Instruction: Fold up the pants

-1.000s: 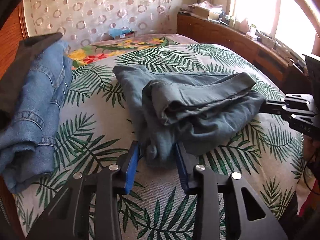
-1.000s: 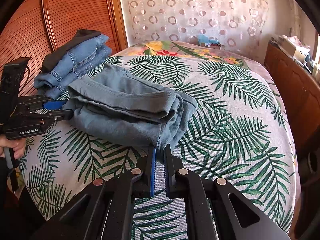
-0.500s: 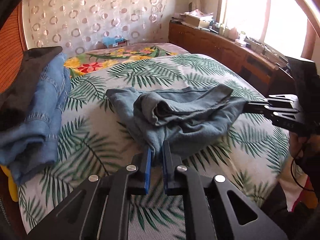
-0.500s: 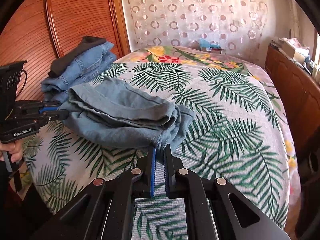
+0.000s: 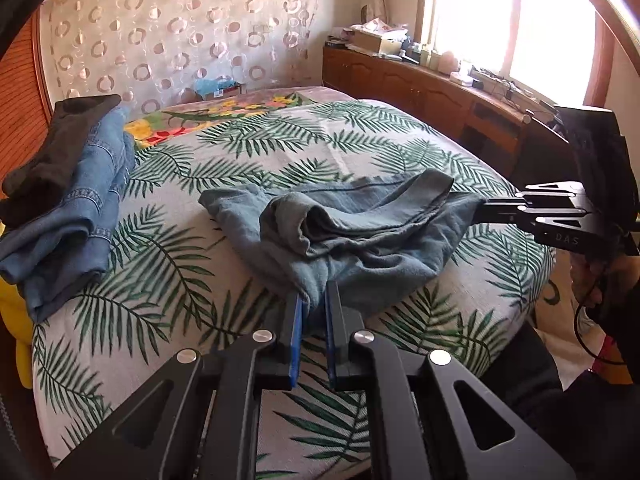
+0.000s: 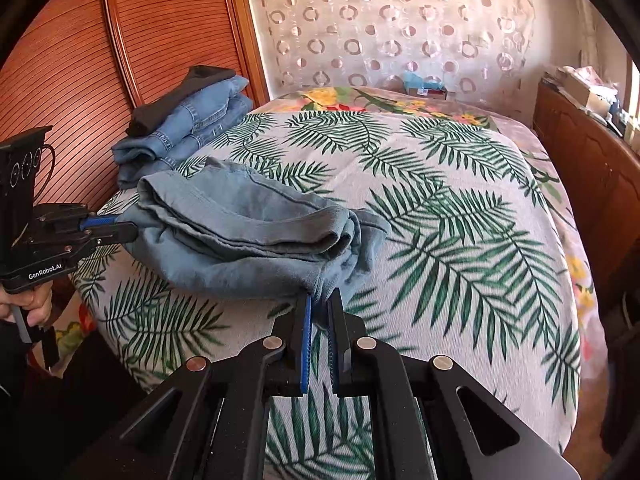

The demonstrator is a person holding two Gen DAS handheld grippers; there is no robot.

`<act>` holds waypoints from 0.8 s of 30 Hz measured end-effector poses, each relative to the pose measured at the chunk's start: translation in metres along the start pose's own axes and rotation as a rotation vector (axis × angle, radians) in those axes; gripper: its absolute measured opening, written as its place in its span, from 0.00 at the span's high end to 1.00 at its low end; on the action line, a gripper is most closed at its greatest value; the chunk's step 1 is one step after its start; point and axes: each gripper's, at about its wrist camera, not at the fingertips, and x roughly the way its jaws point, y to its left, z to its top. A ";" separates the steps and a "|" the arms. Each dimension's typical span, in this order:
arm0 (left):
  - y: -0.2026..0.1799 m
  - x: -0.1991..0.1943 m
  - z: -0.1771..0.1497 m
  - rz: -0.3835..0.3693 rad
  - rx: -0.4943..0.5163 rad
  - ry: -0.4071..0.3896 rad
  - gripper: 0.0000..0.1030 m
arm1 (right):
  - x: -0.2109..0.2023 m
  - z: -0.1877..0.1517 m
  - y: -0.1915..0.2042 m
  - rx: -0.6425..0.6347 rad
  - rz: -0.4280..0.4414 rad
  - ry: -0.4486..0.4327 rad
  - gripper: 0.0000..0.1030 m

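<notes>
The grey-blue pants lie bunched in a folded bundle near the front edge of the palm-leaf bed. My left gripper is shut on one near corner of the pants, cloth pinched between its blue pads. In the right wrist view the same pants stretch leftward, and my right gripper is shut on the other near corner. Each gripper shows in the other's view: the right one clamped at the bundle's right end, the left one at its left end. The bundle's front edge hangs slightly lifted between them.
A stack of folded blue jeans with a dark garment on top sits at the bed's left side by the wooden headboard. A wooden cabinet with clutter runs under the window at right. A person's hand holds the left gripper.
The left jaws have closed on the pants' corner. Both grippers have drawn back toward the bed's front edge, dragging the bundle along and raising its near edge a little.
</notes>
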 end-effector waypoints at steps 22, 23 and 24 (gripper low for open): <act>0.011 -0.003 -0.001 0.043 -0.023 -0.011 0.62 | -0.024 -0.007 0.005 0.008 -0.037 -0.030 0.77; 0.011 -0.001 0.000 0.043 -0.019 -0.007 0.60 | -0.025 -0.006 0.004 0.012 -0.039 -0.037 0.72; 0.010 0.001 0.000 0.043 -0.011 -0.001 0.57 | -0.025 -0.005 0.004 0.011 -0.042 -0.041 0.69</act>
